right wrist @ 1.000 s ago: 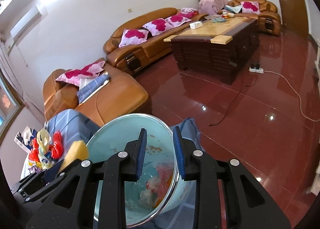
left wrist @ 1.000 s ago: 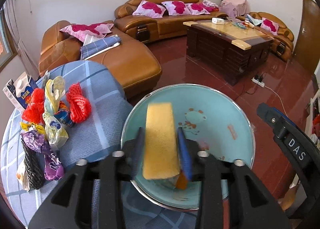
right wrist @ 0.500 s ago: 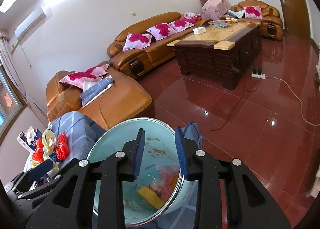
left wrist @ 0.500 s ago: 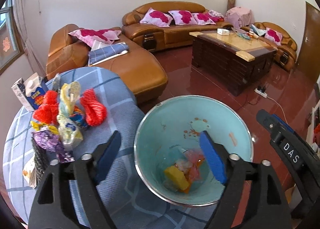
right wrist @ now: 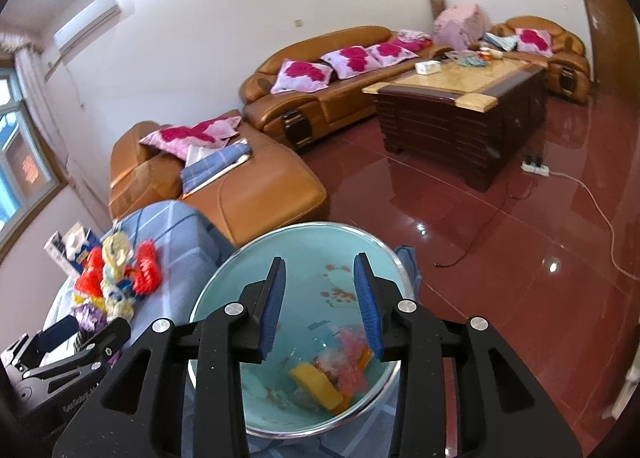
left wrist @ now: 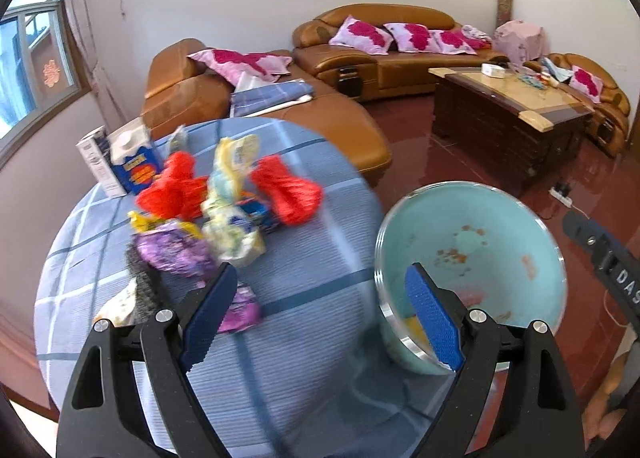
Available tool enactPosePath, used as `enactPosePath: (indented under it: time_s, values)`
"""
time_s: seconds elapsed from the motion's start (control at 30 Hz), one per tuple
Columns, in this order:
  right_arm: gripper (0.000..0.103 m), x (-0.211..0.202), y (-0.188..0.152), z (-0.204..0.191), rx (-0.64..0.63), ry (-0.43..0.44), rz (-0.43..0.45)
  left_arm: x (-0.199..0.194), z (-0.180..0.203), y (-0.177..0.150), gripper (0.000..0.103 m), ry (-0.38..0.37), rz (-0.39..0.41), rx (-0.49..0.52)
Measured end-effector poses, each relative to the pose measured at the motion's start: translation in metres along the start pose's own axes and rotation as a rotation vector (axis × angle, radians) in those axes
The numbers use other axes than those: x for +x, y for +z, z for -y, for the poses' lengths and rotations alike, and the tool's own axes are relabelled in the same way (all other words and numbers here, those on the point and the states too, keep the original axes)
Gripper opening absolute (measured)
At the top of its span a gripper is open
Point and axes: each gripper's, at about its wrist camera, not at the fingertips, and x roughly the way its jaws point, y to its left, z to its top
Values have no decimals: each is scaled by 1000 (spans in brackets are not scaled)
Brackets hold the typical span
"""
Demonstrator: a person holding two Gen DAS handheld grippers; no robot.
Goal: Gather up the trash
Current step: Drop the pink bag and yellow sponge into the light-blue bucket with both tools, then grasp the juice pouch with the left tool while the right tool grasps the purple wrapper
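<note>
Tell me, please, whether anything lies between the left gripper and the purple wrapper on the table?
Nothing visible does: the left gripper, jaws open and empty, faces the purple wrapper across bare blue cloth.

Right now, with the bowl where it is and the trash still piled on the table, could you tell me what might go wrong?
1. The teal bowl sits at the edge of the cloth-covered table, above the floor; a nudge might tip it off.
2. The right gripper, jaws opening, frames nothing, so the bowl looks unsteadied.
3. The left gripper is open and empty; reaching into the wrapper pile could scatter light pieces.
</note>
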Motion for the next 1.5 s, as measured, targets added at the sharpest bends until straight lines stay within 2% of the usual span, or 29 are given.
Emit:
enactPosePath:
  time_s: [0.13,0.53,0.63,0.73,0.83,0.97,1.13,1.23,1.27,1.3,1.37,1.47,1.5]
  values:
    - [36,-1,-6,-18,-50,29,-12,-2,-28,-11,84,31,-9,-25]
    - [36,2,-26,-64,-171,98,-68,0,-153,-51,84,164,-58,-145]
    - [36,1,-28,-82,-210,122,-64,2,-180,-62,84,177,-76,-153]
    - [36,5,-30,-100,-224,156,-87,4,-199,-68,84,171,-86,-164]
    - [36,11,-34,-122,-265,184,-106,10,-212,-70,84,116,-102,-156]
    - [36,17,-40,-154,-318,236,-126,24,-216,-69,84,122,-111,-123]
    - [36,28,-47,-184,-358,302,-171,42,-215,-67,84,46,-150,-105]
    - [36,37,-53,-198,-378,317,-197,49,-212,-65,84,53,-153,-82]
    - [36,41,-56,-202,-385,321,-209,51,-212,-65,83,45,-156,-84]
    - [36,44,-57,-203,-387,325,-220,52,-213,-65,73,23,-158,-90]
    - [36,51,-61,-207,-388,335,-250,55,-214,-65,61,5,-169,-98]
    - [37,59,-64,-212,-399,339,-266,56,-218,-65,45,-21,-166,-126]
    - [39,61,-65,-214,-401,340,-269,56,-219,-65,43,-20,-162,-134]
